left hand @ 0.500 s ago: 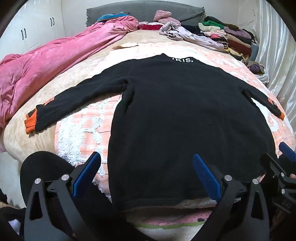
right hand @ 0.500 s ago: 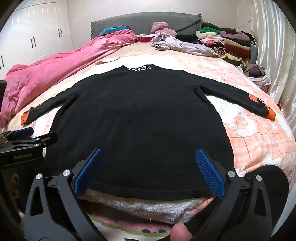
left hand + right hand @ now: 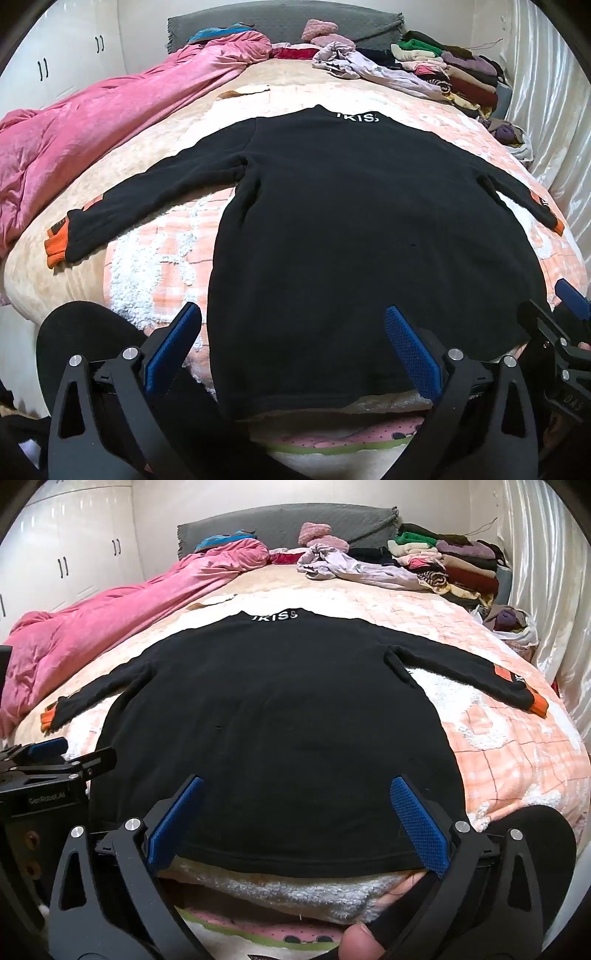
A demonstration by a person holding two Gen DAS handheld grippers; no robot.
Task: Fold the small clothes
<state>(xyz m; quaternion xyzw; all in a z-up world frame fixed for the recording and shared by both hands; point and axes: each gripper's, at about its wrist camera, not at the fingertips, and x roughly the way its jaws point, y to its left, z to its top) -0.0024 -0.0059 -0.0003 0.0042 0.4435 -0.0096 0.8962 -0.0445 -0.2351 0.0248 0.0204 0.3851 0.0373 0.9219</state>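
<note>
- Left wrist view: the left gripper [image 3: 293, 328] hangs over the near edge of the bed [image 3: 155, 258], its jaws spread wide with nothing clamped between them; the blue pads [image 3: 173, 347] sit above the hem area without pressing on cloth.
- The black sweater [image 3: 362, 229] lies flat and spread out on the peach checked blanket [image 3: 162, 251], collar with white lettering at the far end, hem toward the camera, both sleeves stretched outward with orange cuffs [image 3: 55, 247].
- A pink quilt [image 3: 92, 129] is bunched along the left side of the bed; a pile of folded clothes [image 3: 454, 70] sits at the far right by the grey headboard [image 3: 280, 18].
- The right gripper shows at the right edge of this view.
- Right wrist view: the right gripper [image 3: 297, 805] is likewise fully apart and holds nothing, poised over the sweater's [image 3: 273, 731] hem.
- The sweater's right sleeve ends in an orange cuff [image 3: 537, 705] on the blanket [image 3: 509, 760].
- The left gripper [image 3: 55, 753] appears at the left edge, beside the sweater's lower left corner.
- A fingertip [image 3: 360, 943] of the person shows at the bottom.
</note>
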